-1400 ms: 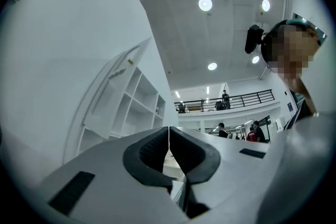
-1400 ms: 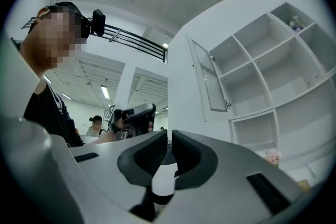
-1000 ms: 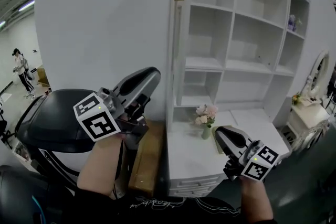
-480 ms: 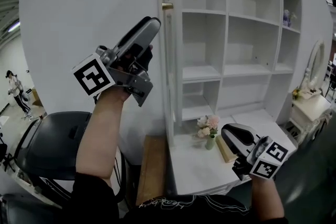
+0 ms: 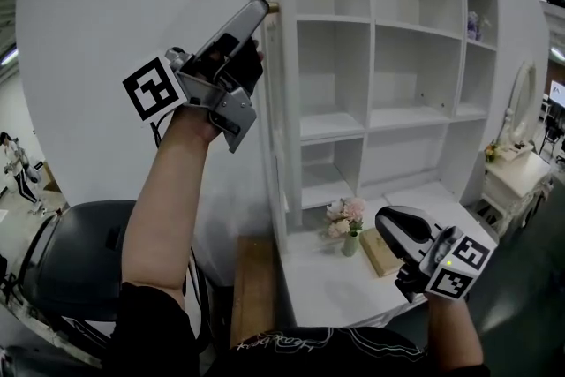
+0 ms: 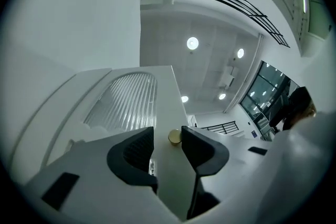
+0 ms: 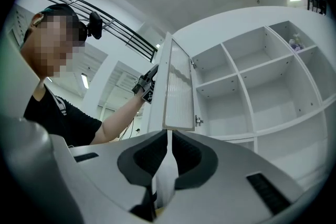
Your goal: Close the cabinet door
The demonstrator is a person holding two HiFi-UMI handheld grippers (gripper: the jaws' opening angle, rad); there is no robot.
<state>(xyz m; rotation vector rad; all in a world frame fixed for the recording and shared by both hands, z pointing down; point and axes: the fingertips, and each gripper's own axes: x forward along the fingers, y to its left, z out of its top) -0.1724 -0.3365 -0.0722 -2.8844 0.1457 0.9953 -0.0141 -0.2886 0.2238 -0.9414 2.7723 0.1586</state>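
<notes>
Your left gripper (image 6: 168, 131) jaws are closing around the gold knob (image 6: 174, 137), not yet gripping. Centre it, then swing the cabinet door (image 5: 269, 190) rightward. The right gripper (image 7: 168, 136), lower right, is closed and empty.

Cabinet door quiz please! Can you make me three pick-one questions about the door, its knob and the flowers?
1. Where does the vase of flowers stand?
A) on the white counter under the shelves
B) on the top shelf
C) on the chair

2. What colour is the knob on the cabinet door?
A) red
B) gold
C) black

3. How is the cabinet door?
A) shut
B) lying on the floor
C) open

Answers:
1 A: the vase sits on the white counter below the lowest shelf.
2 B: the small round knob shines gold.
3 C: the cabinet door stands swung out from the shelves.
</notes>
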